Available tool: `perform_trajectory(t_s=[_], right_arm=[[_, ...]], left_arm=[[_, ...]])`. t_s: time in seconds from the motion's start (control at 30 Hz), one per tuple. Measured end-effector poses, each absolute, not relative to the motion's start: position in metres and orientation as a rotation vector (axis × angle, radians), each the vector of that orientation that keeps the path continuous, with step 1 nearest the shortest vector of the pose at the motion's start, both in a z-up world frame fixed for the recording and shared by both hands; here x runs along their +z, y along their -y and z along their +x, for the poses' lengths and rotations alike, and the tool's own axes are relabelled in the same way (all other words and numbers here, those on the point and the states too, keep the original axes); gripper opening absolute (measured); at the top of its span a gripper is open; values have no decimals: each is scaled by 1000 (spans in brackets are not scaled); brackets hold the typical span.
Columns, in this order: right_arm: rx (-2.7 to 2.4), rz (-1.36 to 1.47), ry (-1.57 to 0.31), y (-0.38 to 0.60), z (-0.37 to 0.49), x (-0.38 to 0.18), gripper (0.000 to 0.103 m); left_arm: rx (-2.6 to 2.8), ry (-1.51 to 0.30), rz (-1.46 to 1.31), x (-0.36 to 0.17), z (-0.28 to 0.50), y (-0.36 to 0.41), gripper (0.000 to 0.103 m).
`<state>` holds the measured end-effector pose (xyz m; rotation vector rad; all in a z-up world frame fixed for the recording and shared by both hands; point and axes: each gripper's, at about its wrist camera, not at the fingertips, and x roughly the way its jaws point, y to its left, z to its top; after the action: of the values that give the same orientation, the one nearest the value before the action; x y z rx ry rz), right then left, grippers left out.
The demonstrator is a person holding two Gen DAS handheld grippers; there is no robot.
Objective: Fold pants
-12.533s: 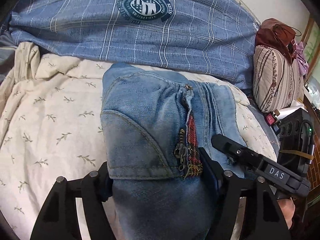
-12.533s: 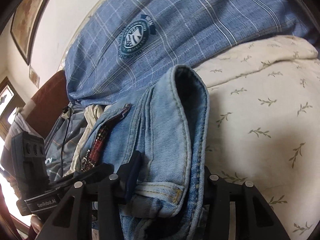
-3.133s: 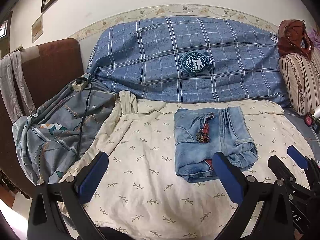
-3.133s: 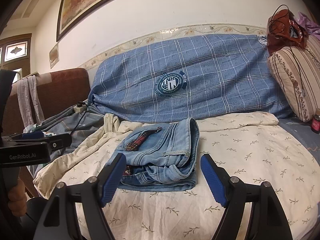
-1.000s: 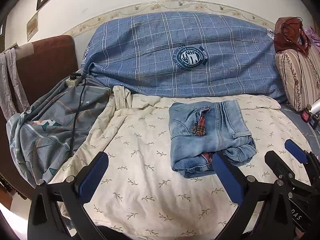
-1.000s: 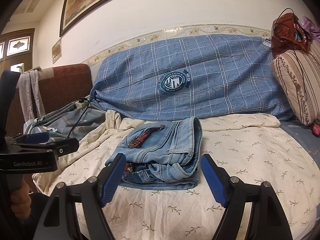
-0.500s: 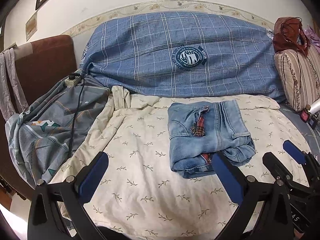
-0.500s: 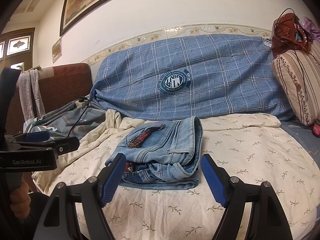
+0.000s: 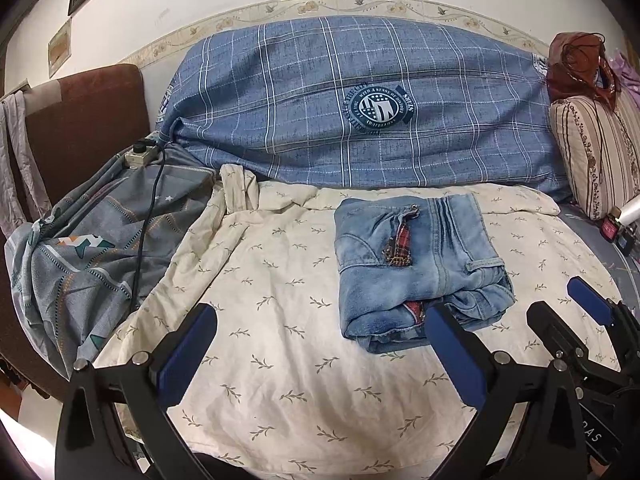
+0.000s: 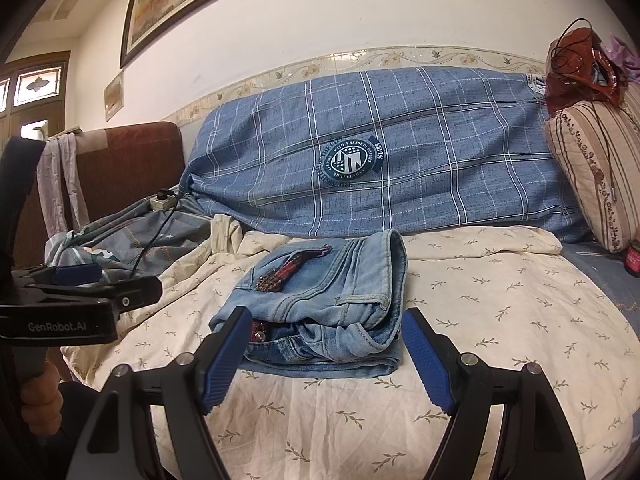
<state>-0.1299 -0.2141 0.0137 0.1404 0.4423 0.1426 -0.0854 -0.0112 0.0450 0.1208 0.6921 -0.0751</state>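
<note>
The light blue jeans (image 9: 416,264) lie folded into a compact bundle on the cream leaf-print sheet (image 9: 280,320), with a red plaid lining showing at the fly. They also show in the right wrist view (image 10: 324,308). My left gripper (image 9: 320,356) is open and empty, held back from the bundle near the bed's front. My right gripper (image 10: 324,360) is open and empty, just in front of the bundle's near edge. The right gripper also shows at the lower right of the left wrist view (image 9: 576,320).
A blue plaid cushion (image 9: 360,108) lies along the wall behind the jeans. A grey patterned blanket (image 9: 80,248) with a power strip (image 9: 140,154) and black cable lies at the left. A striped pillow (image 9: 596,152) with a brown bag on top stands at the right.
Over the last second both grippers stay open and barely shift. Much earlier, both were shut on the jeans; they have since let go and pulled back.
</note>
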Motion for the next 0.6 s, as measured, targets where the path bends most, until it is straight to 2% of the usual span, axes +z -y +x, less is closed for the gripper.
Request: perform_trajectory(t_s=[0.6], right_arm=[[151,89,-462,203,-123,8,80]], left_arm=[[-104,-732,140,10,-75,5,103]])
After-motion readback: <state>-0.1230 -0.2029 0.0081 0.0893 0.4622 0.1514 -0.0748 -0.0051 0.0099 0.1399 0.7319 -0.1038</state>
